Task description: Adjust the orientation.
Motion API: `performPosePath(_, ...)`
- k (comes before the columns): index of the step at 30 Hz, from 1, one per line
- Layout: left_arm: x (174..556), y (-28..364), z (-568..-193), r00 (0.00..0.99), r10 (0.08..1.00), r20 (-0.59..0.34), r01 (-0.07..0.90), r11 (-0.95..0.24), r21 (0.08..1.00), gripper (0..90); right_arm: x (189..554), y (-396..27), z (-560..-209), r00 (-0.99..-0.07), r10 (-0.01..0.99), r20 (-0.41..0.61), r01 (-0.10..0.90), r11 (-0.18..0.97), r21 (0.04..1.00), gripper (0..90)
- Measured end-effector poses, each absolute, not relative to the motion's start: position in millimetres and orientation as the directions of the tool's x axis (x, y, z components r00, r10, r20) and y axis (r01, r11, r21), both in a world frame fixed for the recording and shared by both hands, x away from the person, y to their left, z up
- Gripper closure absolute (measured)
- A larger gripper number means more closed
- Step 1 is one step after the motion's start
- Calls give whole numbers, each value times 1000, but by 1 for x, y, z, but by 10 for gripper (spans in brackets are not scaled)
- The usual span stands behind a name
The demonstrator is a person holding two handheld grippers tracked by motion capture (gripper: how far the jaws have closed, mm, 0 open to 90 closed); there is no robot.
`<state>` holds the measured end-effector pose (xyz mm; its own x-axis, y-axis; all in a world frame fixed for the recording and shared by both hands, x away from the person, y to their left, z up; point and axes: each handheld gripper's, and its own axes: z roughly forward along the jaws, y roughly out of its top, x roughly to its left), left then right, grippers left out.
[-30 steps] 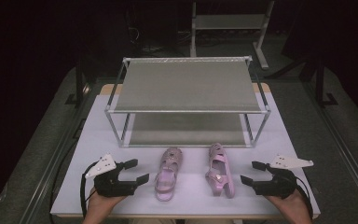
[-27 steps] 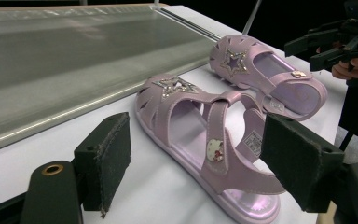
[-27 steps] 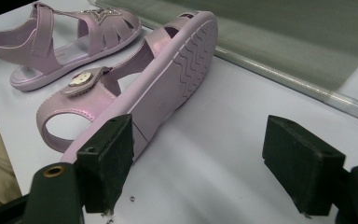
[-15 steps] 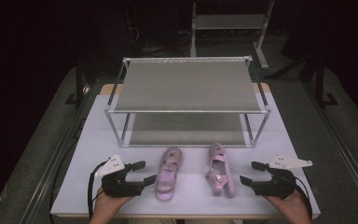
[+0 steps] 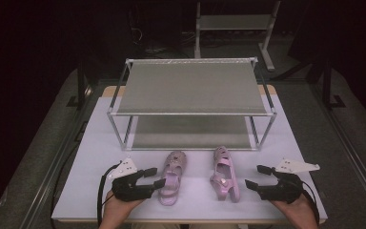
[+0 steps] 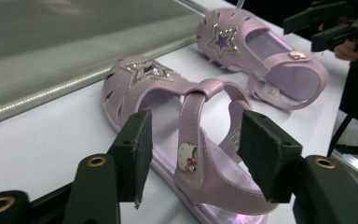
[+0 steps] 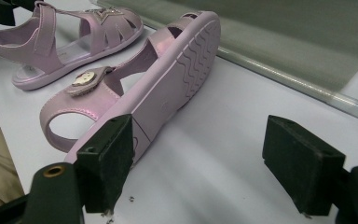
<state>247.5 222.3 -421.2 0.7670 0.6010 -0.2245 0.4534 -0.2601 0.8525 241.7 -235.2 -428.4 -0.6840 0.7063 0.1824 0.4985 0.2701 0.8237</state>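
Observation:
Two pink child's sandals lie on the white table (image 5: 95,157) in front of a rack. The left sandal (image 5: 171,177) (image 6: 186,121) stands upright on its sole. My left gripper (image 5: 156,176) (image 6: 196,140) has just been closing, and its jaws stand either side of this sandal's heel and ankle strap; a gap still shows beside the left pad (image 6: 135,144). The right sandal (image 5: 224,174) (image 7: 168,70) lies tipped on its side, sole towards my right gripper (image 5: 256,176) (image 7: 205,172). That gripper is open, nothing between its pads, its left pad (image 7: 107,158) by the heel.
A two-tier metal rack (image 5: 190,90) with grey mesh shelves stands behind the sandals, its lower shelf (image 5: 190,131) just beyond their toes. The table's front edge runs close under both hands. Dark floor and metal stands surround the table.
My left gripper has slid right to the left sandal's heel and its jaws have narrowed around it. The right gripper and both sandals have stayed put.

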Motion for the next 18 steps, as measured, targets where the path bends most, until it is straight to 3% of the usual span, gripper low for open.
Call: performPosePath(18,248,211,-428,747,624,-229,498,-298,814,653,241,-234,-429,-688,702,184,500,275,821,242)
